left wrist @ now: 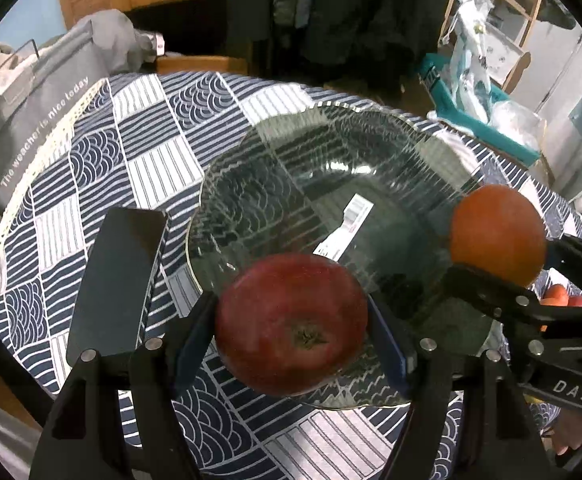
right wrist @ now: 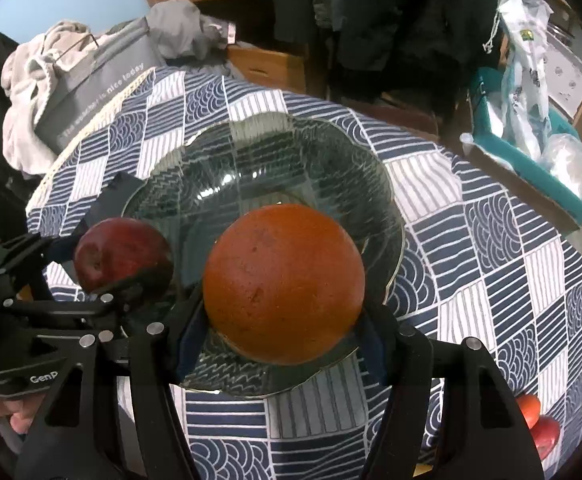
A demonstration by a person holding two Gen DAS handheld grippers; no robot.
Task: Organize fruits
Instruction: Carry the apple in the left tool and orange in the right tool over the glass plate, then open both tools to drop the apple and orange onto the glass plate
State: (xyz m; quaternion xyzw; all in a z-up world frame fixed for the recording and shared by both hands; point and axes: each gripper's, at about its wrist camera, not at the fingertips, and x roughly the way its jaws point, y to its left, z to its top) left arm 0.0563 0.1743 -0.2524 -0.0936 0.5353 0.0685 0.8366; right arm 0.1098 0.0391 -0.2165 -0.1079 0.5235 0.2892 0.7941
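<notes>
Both hands are working at once over the glass bowl [left wrist: 275, 168].

- Left gripper [left wrist: 291, 328] is clamping a red apple [left wrist: 291, 324] between its pads, stem end facing the camera, hanging over the bowl's rim at about 6 o'clock.
- Right gripper [right wrist: 283, 312] is pinching an orange [right wrist: 283, 284] the same way, over the bowl near its 4 o'clock edge as the left camera sees it.
- More reddish fruit [right wrist: 539, 424] is waiting on the patterned tablecloth [right wrist: 491, 240], at 5 o'clock in the right view.

Risks, as I judge them: the two grippers are crowding each other and could knock together. Round fruit released near the rim could roll out. Dropped from height, either could crack glass or bruise.
</notes>
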